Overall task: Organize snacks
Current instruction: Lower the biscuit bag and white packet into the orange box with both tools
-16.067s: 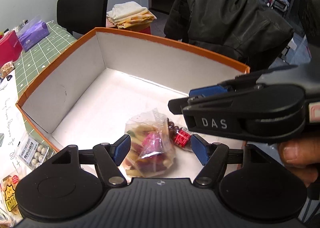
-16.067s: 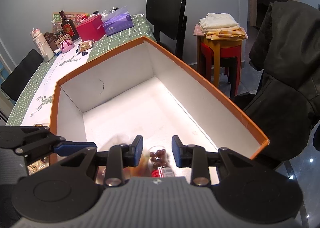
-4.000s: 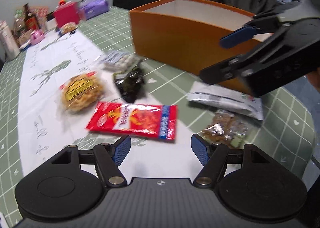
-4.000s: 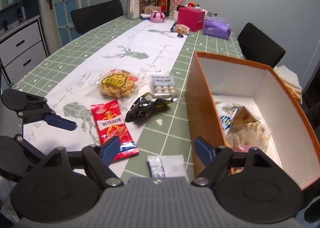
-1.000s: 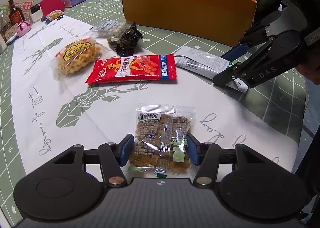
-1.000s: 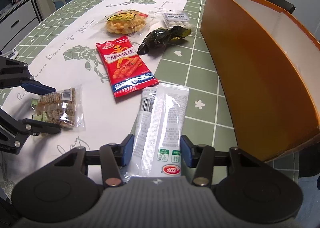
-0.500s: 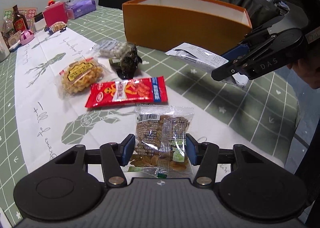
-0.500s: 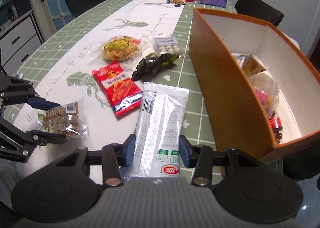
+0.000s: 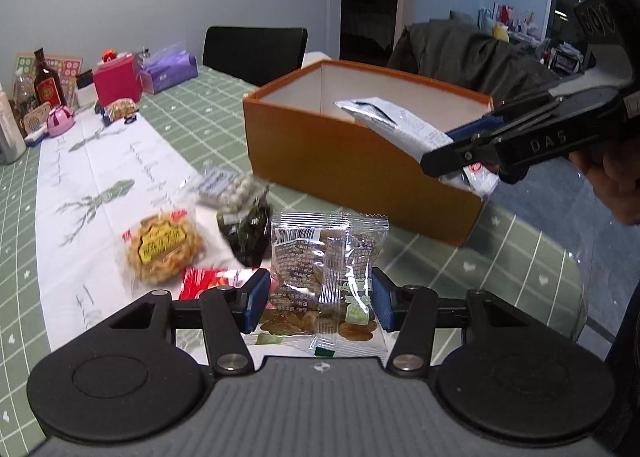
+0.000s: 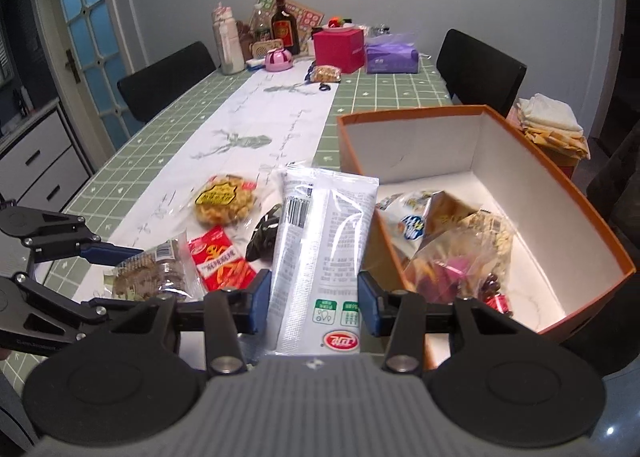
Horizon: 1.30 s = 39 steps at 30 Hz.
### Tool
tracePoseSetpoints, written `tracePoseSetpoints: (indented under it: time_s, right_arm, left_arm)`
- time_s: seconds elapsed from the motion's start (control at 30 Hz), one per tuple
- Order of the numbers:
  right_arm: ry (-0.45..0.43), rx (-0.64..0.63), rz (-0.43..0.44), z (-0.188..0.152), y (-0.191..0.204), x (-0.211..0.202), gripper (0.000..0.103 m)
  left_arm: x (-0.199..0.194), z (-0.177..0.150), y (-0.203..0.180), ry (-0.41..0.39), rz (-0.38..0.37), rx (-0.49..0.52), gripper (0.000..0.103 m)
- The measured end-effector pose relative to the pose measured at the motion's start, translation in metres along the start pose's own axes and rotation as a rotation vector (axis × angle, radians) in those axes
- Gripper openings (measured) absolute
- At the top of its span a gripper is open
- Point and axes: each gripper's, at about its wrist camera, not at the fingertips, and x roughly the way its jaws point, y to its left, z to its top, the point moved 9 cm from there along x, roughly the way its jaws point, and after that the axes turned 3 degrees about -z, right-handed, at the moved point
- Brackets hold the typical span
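My left gripper [image 9: 318,299] is shut on a clear packet of brown biscuits [image 9: 324,257], lifted off the table; the same packet [image 10: 154,271] shows at the lower left in the right wrist view. A long white and silver snack packet [image 10: 324,253] stands between the pads of my right gripper [image 10: 316,303], which is shut on it. From the left wrist that white packet [image 9: 396,125] hangs over the orange box [image 9: 352,161]. The box [image 10: 560,185] is open and holds several snack bags.
On the white table runner lie a round yellow cracker pack [image 10: 224,203], a red snack bag [image 10: 220,259], a dark wrapped snack [image 10: 264,235] and a pack of white balls [image 9: 230,187]. Bottles, a red box [image 10: 340,47] and purple tissues crowd the far end. Black chairs stand around.
Both grippers have risen off the table with their packets. The right one has carried the white packet toward the orange box, whose inside has come into view.
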Motion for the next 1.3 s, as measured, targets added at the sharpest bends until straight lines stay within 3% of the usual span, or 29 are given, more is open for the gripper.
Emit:
tracePoseSetpoints:
  time_s: [0.3, 0.7, 1.0, 1.3]
  right_arm:
    - [-0.043, 0.058, -0.036, 0.015, -0.034, -0.013, 0.045]
    - [-0.103, 0.17, -0.084, 0.04, -0.1, -0.029, 0.045]
    - [-0.118, 0.217, -0.109, 0.041, -0.126, -0.033, 0.045]
    - [-0.074, 0.259, -0.155, 0.039, -0.153, -0.011, 0.045]
  left_arm:
    - [0.012, 0.045, -0.015, -0.059, -0.004, -0.01, 0.06]
    - [0.048, 0.102, -0.05, -0.077, -0.016, 0.019, 0.06]
    - [0.065, 0.12, -0.079, -0.069, -0.028, 0.066, 0.06]
    - [0.104, 0.125, -0.097, 0.0, 0.032, 0.094, 0.06]
